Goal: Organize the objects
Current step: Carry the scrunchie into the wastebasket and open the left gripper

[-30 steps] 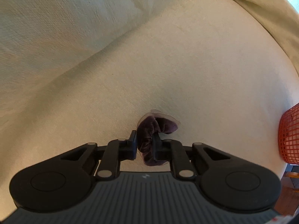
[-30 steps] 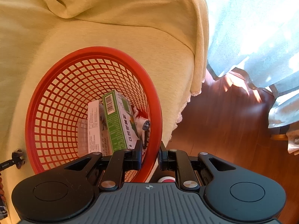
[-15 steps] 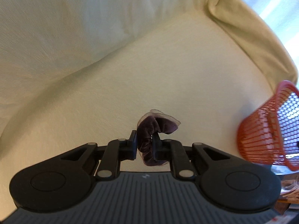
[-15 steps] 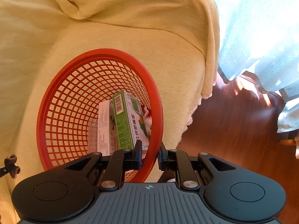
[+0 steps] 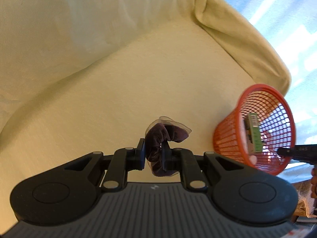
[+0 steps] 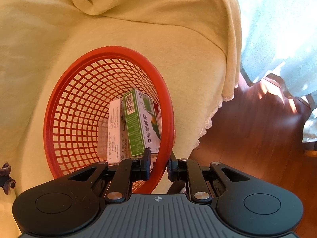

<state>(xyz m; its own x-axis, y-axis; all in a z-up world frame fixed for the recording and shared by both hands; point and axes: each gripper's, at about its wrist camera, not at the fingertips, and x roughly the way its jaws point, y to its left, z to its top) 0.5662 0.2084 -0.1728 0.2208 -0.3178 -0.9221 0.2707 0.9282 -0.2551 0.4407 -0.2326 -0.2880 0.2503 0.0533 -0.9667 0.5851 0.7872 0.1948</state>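
A dark purple scrunchie (image 5: 158, 138) is pinched in my left gripper (image 5: 153, 153), held above the cream sofa seat (image 5: 138, 83). To its right the red mesh basket (image 5: 233, 138) is tilted with its mouth turned toward the left gripper. My right gripper (image 6: 158, 165) is shut on the red mesh basket's rim (image 6: 166, 138), one finger inside and one outside. Inside the basket lie a green box (image 6: 138, 123) and a white box (image 6: 114, 130). The scrunchie (image 6: 6, 175) shows at the left edge of the right wrist view.
The sofa's cloth-covered backrest (image 5: 79, 19) and armrest (image 6: 178, 6) rise behind and beside the basket. Beyond the sofa edge is a dark wooden floor (image 6: 257, 129) and a pale blue curtain (image 6: 277, 29).
The left gripper with the scrunchie has swung right, bringing the basket well into its view. The right gripper has tilted the basket further toward the left and lifted it slightly.
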